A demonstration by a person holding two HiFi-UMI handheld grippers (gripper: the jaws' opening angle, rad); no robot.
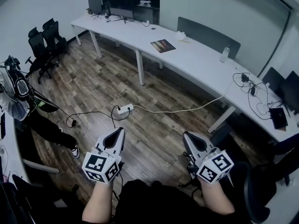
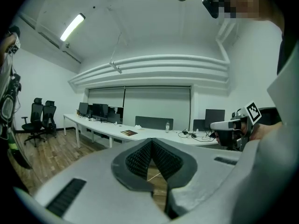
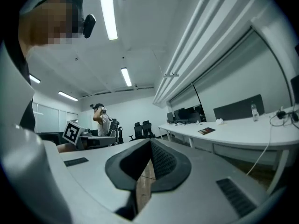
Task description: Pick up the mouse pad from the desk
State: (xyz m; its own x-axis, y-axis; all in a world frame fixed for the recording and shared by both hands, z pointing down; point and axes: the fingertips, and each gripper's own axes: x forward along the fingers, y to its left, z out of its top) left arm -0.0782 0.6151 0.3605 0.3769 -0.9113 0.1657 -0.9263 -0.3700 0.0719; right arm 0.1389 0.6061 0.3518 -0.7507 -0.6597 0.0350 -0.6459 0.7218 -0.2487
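Note:
The mouse pad (image 1: 163,45), a dark rectangle with an orange-brown picture, lies flat on the long white desk (image 1: 201,62), far ahead of both grippers. It also shows small in the left gripper view (image 2: 129,133) and in the right gripper view (image 3: 206,130). My left gripper (image 1: 121,130) is held low over the wooden floor, shut, with nothing between its pads (image 2: 140,158). My right gripper (image 1: 186,135) hangs beside it at the same height, its tips closed together and empty (image 3: 150,142). Both point toward the desk.
Monitors (image 1: 96,4) stand at the desk's far left end, a water bottle (image 1: 224,54) and loose cables (image 1: 250,90) toward its right. A power strip (image 1: 125,109) with cords lies on the floor ahead. Office chairs (image 1: 44,43) and a person (image 1: 18,94) are at the left.

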